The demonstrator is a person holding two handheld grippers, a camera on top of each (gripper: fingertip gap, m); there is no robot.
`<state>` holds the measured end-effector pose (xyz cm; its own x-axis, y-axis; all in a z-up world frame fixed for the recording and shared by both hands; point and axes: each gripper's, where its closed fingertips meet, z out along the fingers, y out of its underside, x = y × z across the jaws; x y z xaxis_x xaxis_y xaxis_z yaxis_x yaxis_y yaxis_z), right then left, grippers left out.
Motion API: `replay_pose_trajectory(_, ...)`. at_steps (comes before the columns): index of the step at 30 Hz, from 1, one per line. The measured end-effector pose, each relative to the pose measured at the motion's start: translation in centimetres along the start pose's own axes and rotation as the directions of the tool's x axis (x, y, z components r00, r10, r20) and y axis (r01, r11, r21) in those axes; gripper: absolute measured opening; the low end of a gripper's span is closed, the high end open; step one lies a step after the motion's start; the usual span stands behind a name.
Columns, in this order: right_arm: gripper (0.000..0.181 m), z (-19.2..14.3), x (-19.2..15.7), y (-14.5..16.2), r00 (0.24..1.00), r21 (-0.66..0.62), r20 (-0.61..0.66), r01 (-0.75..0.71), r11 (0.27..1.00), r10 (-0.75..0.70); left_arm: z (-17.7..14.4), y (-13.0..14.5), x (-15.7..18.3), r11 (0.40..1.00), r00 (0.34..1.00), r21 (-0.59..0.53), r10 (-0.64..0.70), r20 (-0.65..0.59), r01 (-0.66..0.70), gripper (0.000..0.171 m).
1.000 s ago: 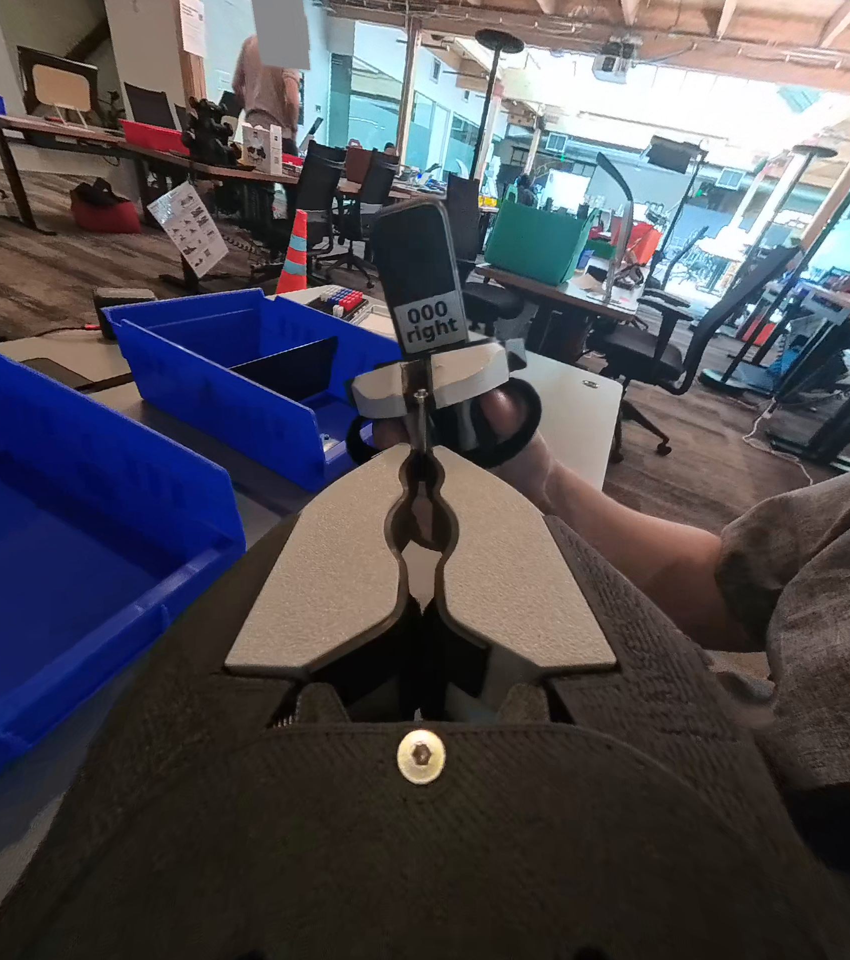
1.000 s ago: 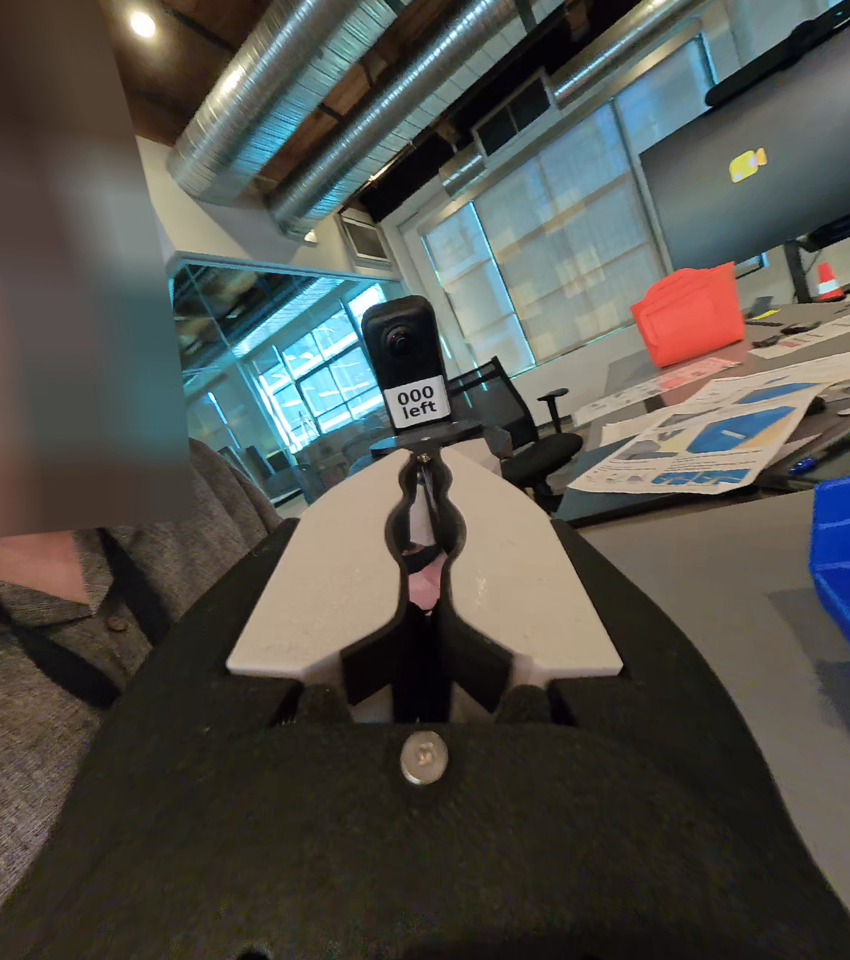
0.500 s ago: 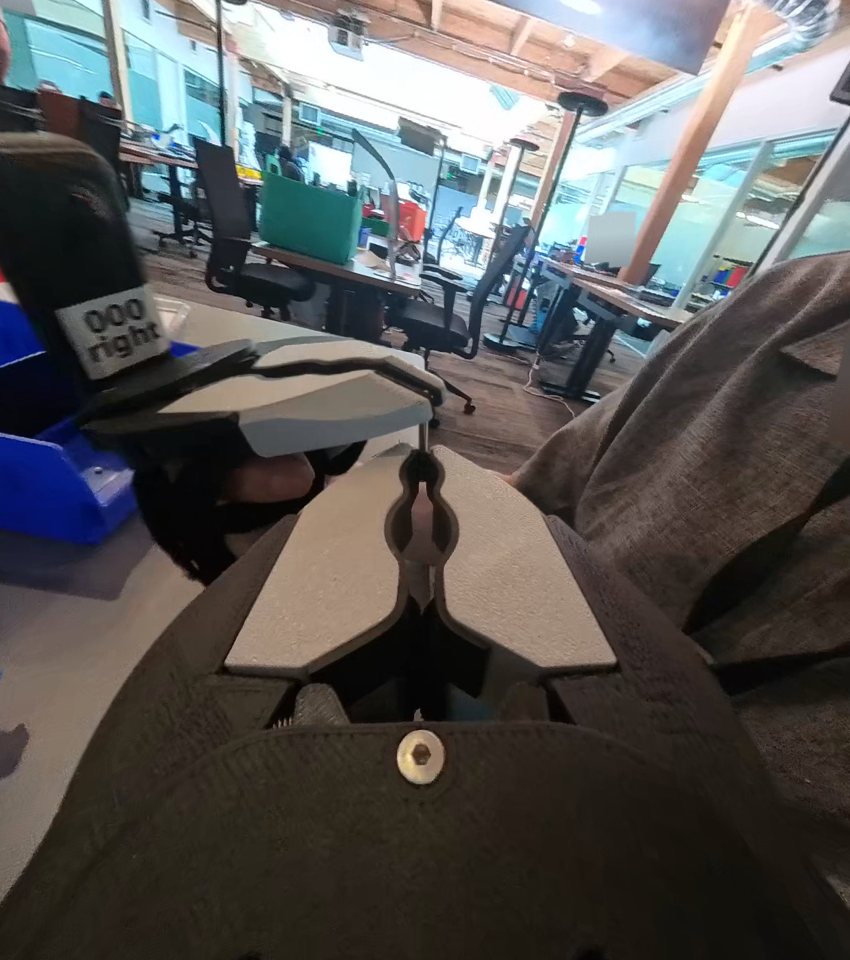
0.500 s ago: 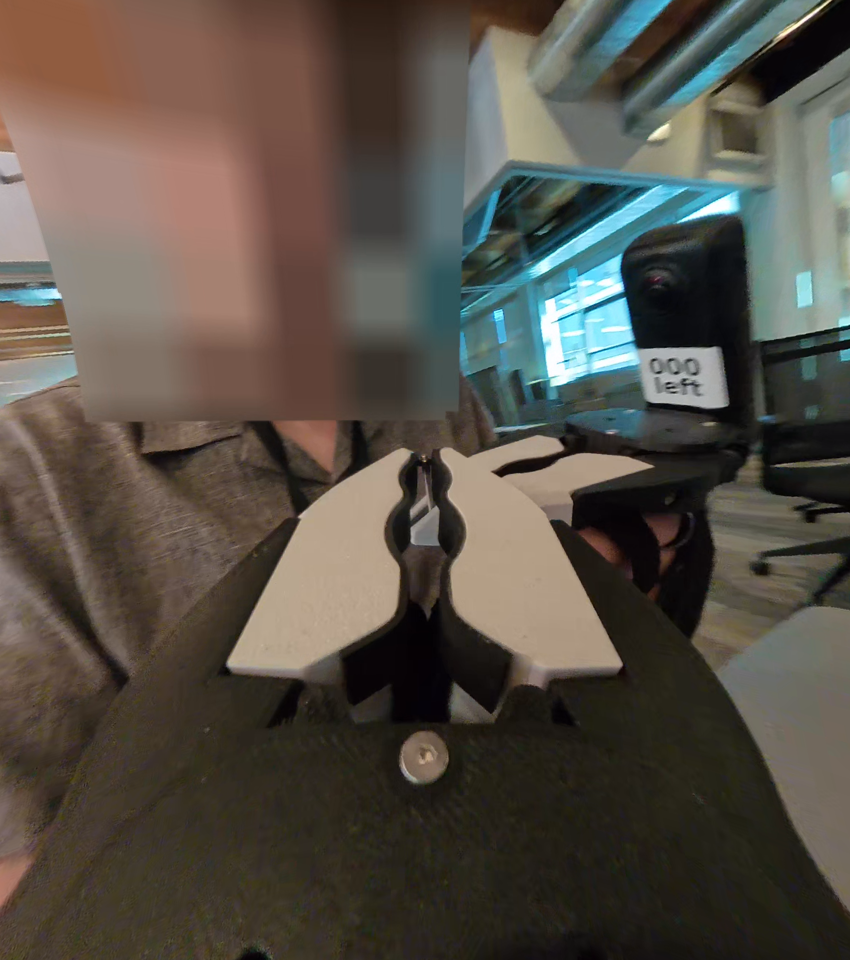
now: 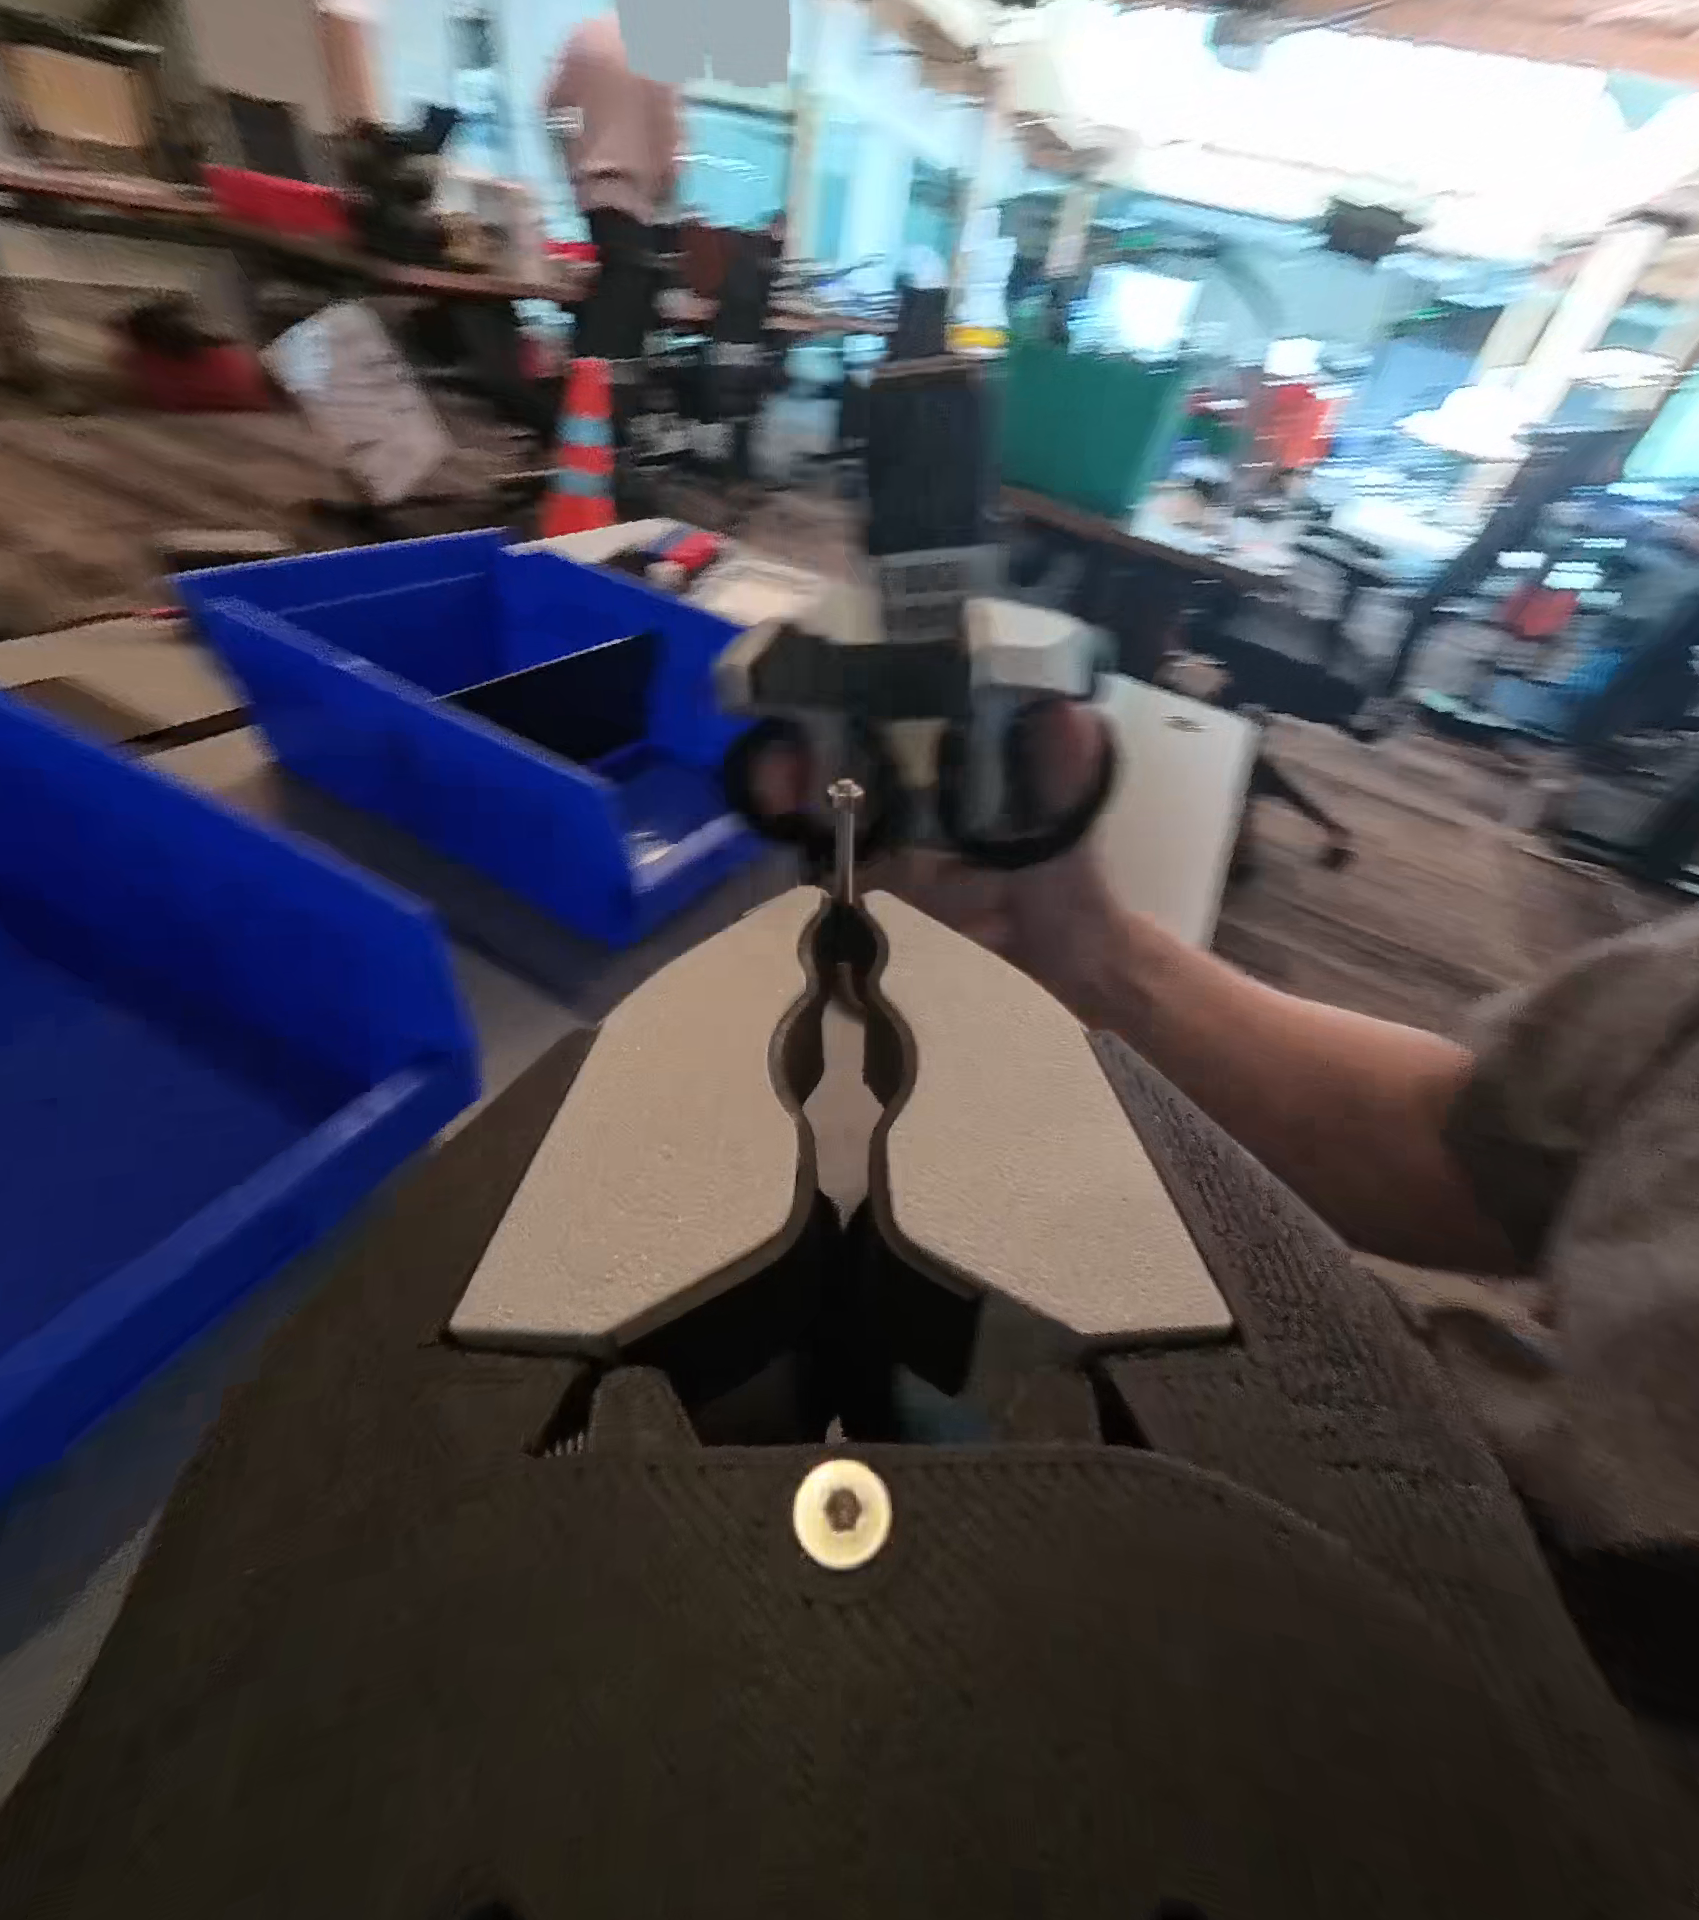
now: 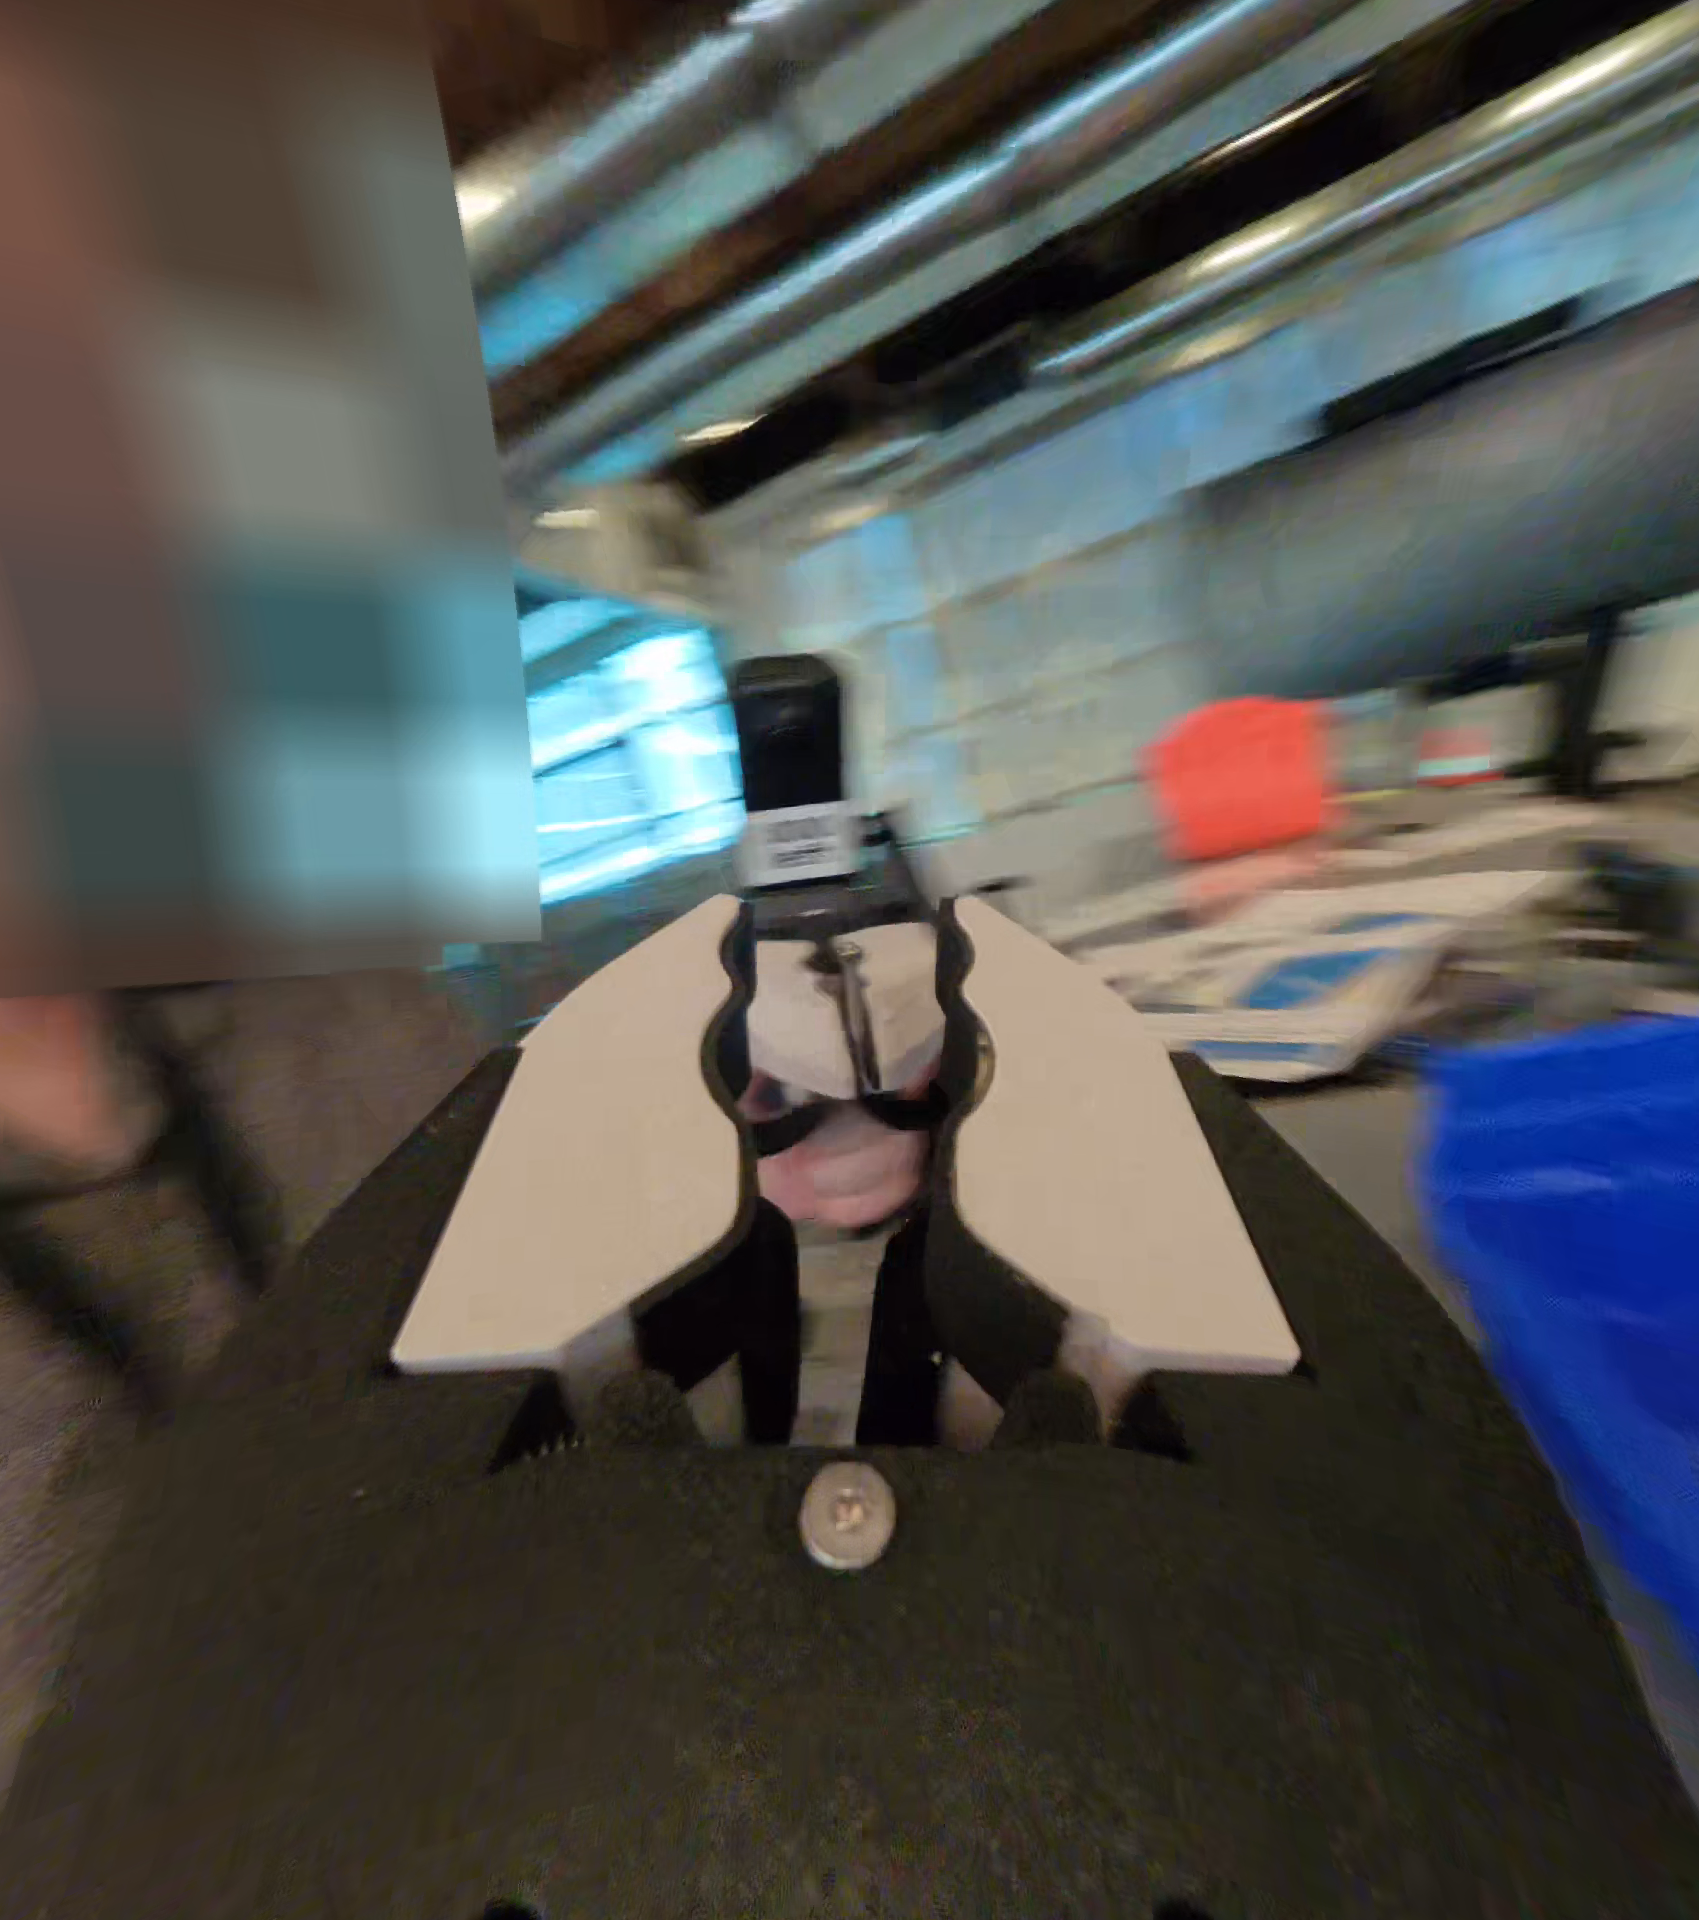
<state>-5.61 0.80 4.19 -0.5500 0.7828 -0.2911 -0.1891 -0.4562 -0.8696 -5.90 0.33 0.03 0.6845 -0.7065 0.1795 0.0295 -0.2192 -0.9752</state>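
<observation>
My left gripper (image 5: 845,906) is shut on a small metal screw (image 5: 843,831) that sticks up from its fingertips. My right gripper (image 5: 895,665) faces it just beyond the screw, held by a hand, with its jaws apart. In the right wrist view, my right gripper (image 6: 845,920) is open and empty. The left gripper's white fingertips (image 6: 803,1023) and the screw (image 6: 855,1013) show in the gap between its fingers. Both views are blurred by motion.
Two blue bins stand on the grey table at the left, a near one (image 5: 201,831) and a farther one (image 5: 388,727). A blue bin (image 6: 1603,1247) is close on the right. The person's arm (image 5: 1292,1091) reaches in from the right. A traffic cone (image 5: 583,457) stands behind. My two grippers' fingertips are within a few centimetres of each other.
My right gripper has opened. Both grippers swung toward the person and back, and now face each other again. My left gripper stays shut on the screw.
</observation>
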Motion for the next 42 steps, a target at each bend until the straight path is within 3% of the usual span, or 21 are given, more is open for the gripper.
replay_pose_trajectory(2, 0.031, -0.9, 1.1, -0.5, 0.953, 0.018, -0.277, 0.137, 0.99, -0.126, -0.2, 0.2, -1.5, 1.0, 0.992, 0.001, 0.013, 0.124, -0.014, 0.002)
replay_pose_trajectory(4, 0.028, -1.5, 2.6, 0.2, 0.822, -0.085, -0.526, 0.205, 0.975, -0.219, -0.2, 0.3, -2.4, 0.999, 0.976, 0.001, 0.037, 0.215, -0.038, 0.002)
replay_pose_trajectory(6, 0.026, -1.8, 3.4, 0.8, 0.679, -0.179, -0.67, 0.245, 0.953, -0.3, -0.1, 0.3, -2.7, 0.998, 0.961, 0.002, 0.062, 0.269, -0.065, 0.002)
replay_pose_trajectory(9, 0.028, -0.2, 2.7, 1.3, 0.608, -0.256, -0.681, 0.324, 0.911, -0.408, 0.3, 0.6, -2.5, 0.996, 0.948, -0.008, 0.09, 0.305, -0.092, 0.002)
replay_pose_trajectory(14, 0.019, 1.5, 2.5, 2.2, 0.579, -0.311, -0.665, 0.36, 0.88, -0.472, 0.4, 0.5, -2.2, 0.994, 0.947, -0.007, 0.104, 0.304, -0.108, 0.002)
replay_pose_trajectory(27, 0.005, 2.0, 2.3, 2.1, 0.597, -0.294, -0.654, 0.366, 0.883, -0.465, 0.1, 0.1, -1.7, 0.994, 0.954, 0.009, 0.105, 0.282, -0.111, 0.002)
replay_pose_trajectory(31, 0.005, 2.6, 1.2, 2.2, 0.716, -0.275, -0.519, 0.377, 0.884, -0.467, 0.2, -0.2, -0.6, 0.996, 0.982, 0.042, 0.074, 0.173, -0.083, 0.002)
replay_pose_trajectory(34, 0.004, 2.9, -0.3, 2.3, 0.89, -0.207, -0.276, 0.314, 0.927, -0.363, 0.3, -0.5, 1.1, 0.998, 1.0, 0.052, 0.021, 0.0, -0.021, 0.002)
replay_pose_trajectory(36, 0.004, 2.7, -1.1, 2.3, 0.964, -0.182, -0.086, 0.234, 0.955, -0.252, 0.4, -0.4, 1.9, 0.999, 0.998, 0.039, 0.008, -0.056, -0.006, 0.002)
replay_pose_trajectory(39, 0.004, 1.9, -2.3, 2.5, 0.976, -0.207, 0.192, 0.139, 0.968, -0.099, 0.8, 0.0, 2.8, 1.0, 0.997, 0.007, 0.03, -0.076, -0.03, 0.002)
replay_pose_trajectory(42, 0.004, 1.5, -3.0, 2.4, 0.928, -0.235, 0.372, 0.081, 0.969, 0.013, 1.0, -0.2, 3.3, 1.0, 0.996, 0.004, 0.029, -0.085, -0.029, 0.002)
